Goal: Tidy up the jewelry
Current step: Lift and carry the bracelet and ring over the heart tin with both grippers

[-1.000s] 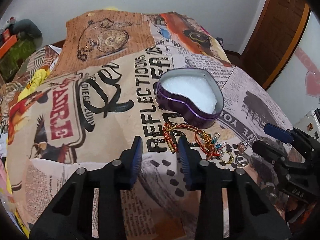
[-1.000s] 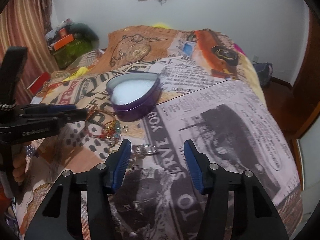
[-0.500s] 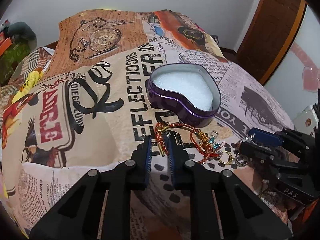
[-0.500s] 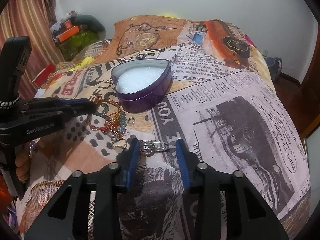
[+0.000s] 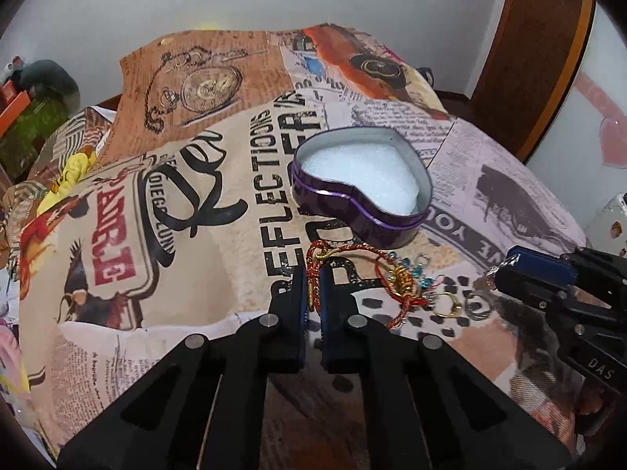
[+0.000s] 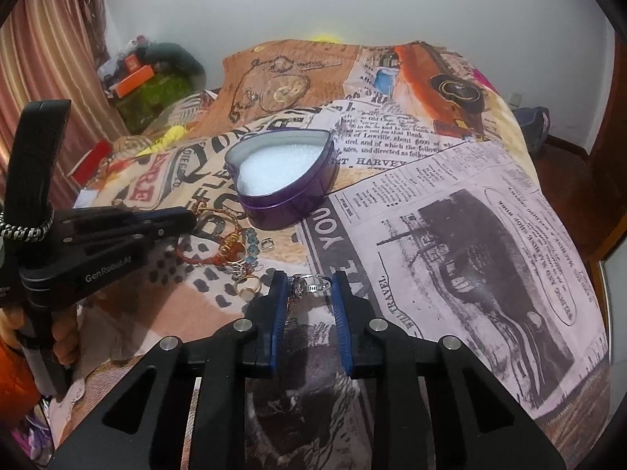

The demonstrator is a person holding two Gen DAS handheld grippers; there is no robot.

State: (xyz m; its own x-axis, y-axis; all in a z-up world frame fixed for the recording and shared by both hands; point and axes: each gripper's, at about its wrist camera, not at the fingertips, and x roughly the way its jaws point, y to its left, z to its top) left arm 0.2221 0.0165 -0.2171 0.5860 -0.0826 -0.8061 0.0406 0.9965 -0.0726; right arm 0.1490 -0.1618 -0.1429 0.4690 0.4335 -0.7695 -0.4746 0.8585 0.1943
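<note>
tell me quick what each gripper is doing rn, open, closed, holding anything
Left gripper: shut on the red-and-gold cord bracelet.
Right gripper: open, fingers either side of the silver ring, not yet clamped.

Left wrist cam looks forward and down over its fingers, low over the bedspread. Right wrist cam does likewise. Both share the heart tin ahead of the fingertips

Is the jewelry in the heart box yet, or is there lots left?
None is in yet: the heart box shows only white foam. The left gripper has pinched the red cord bracelet; the right gripper, jaws apart, straddles a silver ring. The gold ring and beaded pieces lie on the bedspread.
</note>
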